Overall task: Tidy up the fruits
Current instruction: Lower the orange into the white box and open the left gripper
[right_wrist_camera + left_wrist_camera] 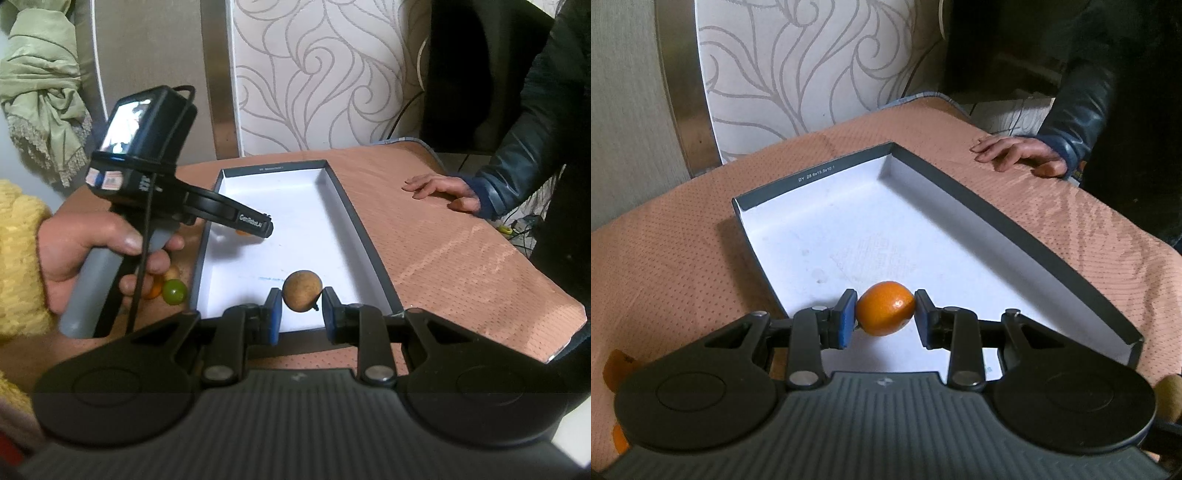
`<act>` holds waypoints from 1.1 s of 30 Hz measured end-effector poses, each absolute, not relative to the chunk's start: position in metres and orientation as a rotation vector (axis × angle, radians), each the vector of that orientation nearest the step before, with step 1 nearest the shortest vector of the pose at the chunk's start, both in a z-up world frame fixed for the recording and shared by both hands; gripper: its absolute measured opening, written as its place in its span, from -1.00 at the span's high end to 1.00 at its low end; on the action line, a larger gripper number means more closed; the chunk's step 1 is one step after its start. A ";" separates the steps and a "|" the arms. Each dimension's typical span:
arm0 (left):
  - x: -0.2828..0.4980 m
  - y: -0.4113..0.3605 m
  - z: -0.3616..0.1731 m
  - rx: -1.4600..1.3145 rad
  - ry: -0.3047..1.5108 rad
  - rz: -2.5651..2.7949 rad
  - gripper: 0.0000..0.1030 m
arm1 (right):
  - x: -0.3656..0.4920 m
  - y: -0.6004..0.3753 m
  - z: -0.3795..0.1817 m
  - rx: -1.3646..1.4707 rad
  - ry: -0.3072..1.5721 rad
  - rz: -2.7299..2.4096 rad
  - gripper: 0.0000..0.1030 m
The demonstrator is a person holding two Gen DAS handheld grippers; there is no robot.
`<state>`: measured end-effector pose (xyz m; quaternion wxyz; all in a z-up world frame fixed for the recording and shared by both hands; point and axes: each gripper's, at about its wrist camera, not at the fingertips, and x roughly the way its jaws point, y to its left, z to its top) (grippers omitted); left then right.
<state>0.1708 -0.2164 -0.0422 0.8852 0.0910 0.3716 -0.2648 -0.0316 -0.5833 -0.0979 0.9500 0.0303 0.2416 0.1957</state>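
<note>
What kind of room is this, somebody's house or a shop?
Probably a room in somebody's home. The table wears a peach cloth, a swirly-patterned chair back stands behind it, and a green scarf hangs by the wall. Another person's hand rests on the table.

Two close wrist views, box [997, 218] shared

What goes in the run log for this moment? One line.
left tongs: shut on small orange fruit | right tongs: shut on round brown fruit | both over shallow white-lined box
</note>
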 end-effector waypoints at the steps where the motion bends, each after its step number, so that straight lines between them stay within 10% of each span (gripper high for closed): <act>1: 0.173 -0.218 -0.044 0.189 0.778 -0.546 0.25 | -0.032 -0.583 -0.098 0.061 0.492 0.397 0.50; 33: 0.173 -0.227 -0.043 0.193 0.775 -0.479 -0.10 | -0.020 -0.593 -0.105 0.064 0.518 0.448 0.50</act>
